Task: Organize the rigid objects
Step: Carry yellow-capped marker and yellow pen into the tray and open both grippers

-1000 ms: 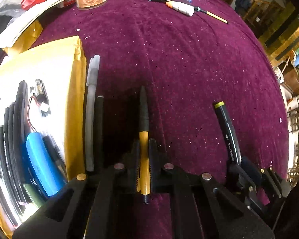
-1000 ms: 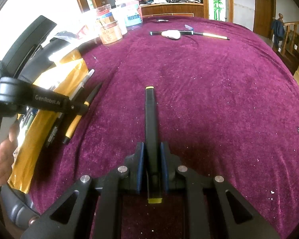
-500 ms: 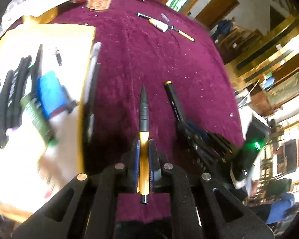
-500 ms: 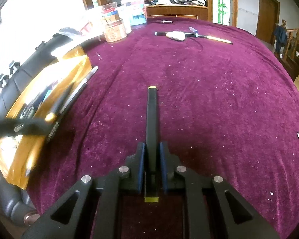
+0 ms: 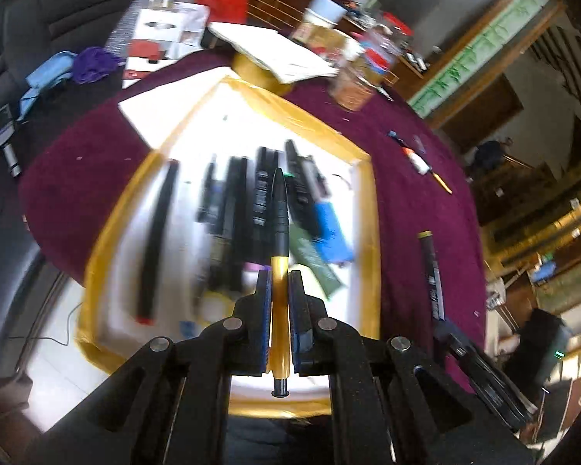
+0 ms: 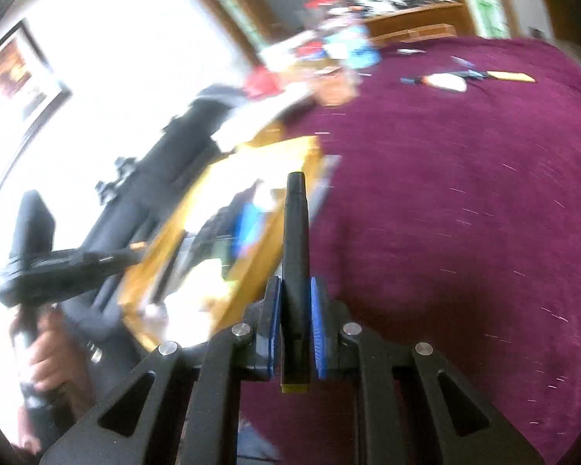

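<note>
You are mid-carry over the purple table (image 5: 406, 178), bringing two writing tools to the yellow-rimmed tray (image 5: 368, 209) where other pens and markers already lie in a rough row. Your left gripper (image 5: 279, 283) is clamped tight on the black-and-gold pen (image 5: 279, 209), which hangs above the tray's contents, while your right gripper (image 6: 295, 290) is closed on the black marker (image 6: 296, 232) at the tray's near edge. Next, I judge, lower the pen parallel to its neighbours into a free gap, then release.
</note>
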Demonstrator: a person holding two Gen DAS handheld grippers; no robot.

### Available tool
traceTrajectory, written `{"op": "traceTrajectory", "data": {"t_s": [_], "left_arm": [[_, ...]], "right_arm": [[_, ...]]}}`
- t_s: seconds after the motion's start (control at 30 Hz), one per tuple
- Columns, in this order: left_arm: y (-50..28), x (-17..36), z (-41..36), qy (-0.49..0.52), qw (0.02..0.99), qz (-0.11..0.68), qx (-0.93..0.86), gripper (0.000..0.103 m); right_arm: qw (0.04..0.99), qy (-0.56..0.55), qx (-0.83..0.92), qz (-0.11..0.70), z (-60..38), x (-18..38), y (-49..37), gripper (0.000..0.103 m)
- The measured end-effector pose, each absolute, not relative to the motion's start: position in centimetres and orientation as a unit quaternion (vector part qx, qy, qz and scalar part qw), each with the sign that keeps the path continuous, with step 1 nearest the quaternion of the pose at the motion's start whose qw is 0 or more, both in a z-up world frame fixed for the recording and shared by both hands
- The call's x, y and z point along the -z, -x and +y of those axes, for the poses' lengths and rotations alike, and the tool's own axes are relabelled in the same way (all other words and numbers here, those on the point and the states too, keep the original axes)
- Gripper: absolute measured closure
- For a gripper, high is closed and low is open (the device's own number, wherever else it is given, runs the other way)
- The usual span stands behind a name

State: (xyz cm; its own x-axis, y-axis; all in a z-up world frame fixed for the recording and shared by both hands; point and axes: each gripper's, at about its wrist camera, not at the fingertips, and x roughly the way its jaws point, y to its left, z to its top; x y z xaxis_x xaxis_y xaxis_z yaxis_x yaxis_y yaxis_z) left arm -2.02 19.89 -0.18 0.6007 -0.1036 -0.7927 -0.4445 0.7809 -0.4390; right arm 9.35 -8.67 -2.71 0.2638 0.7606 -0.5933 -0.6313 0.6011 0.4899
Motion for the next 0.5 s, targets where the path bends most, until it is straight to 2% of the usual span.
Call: {"op": "traceTrajectory", "data": {"t_s": [0.23,0.5], "left_arm": [[1.8,3.9,21.1,0.315,0.824,0.454,-0.122,0.097],[1.5,5.1,21.5,0.318,0.818,0.463,-0.126,0.097]], "right_arm": [[0.780,-0.003,-0.465,0.420,-1.1,2.5,-8.1,0.090],[0.767,0.045,-0.462,0.442,4.5,4.4,-9.2,0.090]]}}
